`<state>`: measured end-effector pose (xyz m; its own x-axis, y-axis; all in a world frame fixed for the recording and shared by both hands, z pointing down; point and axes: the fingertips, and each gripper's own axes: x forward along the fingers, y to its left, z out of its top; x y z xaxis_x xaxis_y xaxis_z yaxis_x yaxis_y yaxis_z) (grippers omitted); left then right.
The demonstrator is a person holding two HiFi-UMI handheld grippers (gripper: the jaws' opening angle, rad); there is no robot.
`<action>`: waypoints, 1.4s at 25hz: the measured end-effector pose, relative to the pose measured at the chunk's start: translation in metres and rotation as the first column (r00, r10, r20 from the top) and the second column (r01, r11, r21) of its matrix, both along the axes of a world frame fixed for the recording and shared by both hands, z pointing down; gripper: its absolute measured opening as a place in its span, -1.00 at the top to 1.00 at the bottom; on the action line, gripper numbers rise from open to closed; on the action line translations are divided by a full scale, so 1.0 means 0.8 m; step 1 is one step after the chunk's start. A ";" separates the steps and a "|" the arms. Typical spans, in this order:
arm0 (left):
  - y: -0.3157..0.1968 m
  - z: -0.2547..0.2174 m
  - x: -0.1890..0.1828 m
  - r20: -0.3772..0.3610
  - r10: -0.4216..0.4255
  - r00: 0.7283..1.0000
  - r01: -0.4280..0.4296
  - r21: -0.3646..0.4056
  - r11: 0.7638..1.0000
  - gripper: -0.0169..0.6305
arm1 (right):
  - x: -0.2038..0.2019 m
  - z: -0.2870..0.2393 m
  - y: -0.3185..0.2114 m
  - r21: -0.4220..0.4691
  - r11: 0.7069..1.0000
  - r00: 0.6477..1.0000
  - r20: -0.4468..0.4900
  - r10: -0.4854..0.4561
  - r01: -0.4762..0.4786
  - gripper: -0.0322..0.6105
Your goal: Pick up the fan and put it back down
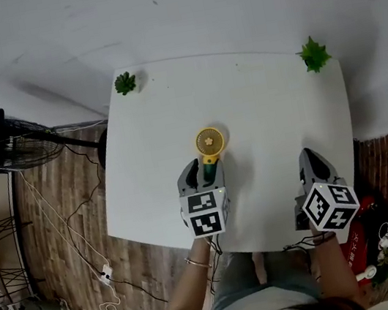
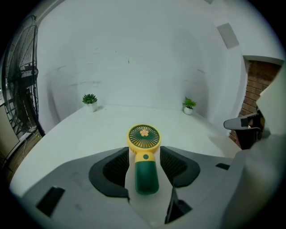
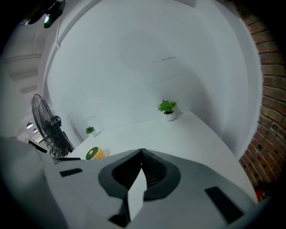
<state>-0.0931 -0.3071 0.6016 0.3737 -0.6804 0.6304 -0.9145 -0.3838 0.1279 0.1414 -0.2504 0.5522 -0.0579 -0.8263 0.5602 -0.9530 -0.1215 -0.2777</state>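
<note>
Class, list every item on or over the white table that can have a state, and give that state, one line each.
Small plastic fan with yellow head and green handle: lying flat, face up, on the white table.
Left hand-held gripper: open, jaws either side of the fan's handle.
Right hand-held gripper: shut, empty.
Two small green potted plants: upright at the far corners.

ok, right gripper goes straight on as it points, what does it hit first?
Nothing close. Ahead of the right gripper lies bare table; the potted plant at the far corner sits slightly right of its line, so it may just miss it. Depth is unclear.
</note>
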 end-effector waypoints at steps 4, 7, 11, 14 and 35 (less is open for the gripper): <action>-0.003 0.014 0.002 0.021 0.012 1.000 -0.011 -0.038 0.999 0.32 | 0.000 0.005 -0.005 -0.005 1.000 1.000 0.005 0.008 -0.008 0.90; -0.002 0.025 0.003 0.033 0.025 0.999 -0.022 -0.068 0.997 0.32 | -0.001 0.009 -0.008 -0.008 1.000 1.000 0.013 0.016 -0.016 0.90; -0.007 0.030 0.004 0.048 0.040 0.998 -0.036 -0.075 0.997 0.32 | -0.005 0.016 -0.010 -0.015 1.000 0.999 0.026 0.024 -0.024 0.90; -0.008 0.034 0.006 0.057 0.049 0.997 -0.044 -0.094 0.995 0.32 | -0.007 0.020 -0.008 -0.021 0.999 0.999 0.035 0.030 -0.029 0.90; -0.017 0.050 0.009 0.107 0.075 0.991 -0.054 -0.185 0.981 0.32 | 0.004 0.026 -0.006 -0.034 0.998 0.997 0.041 0.060 -0.059 0.90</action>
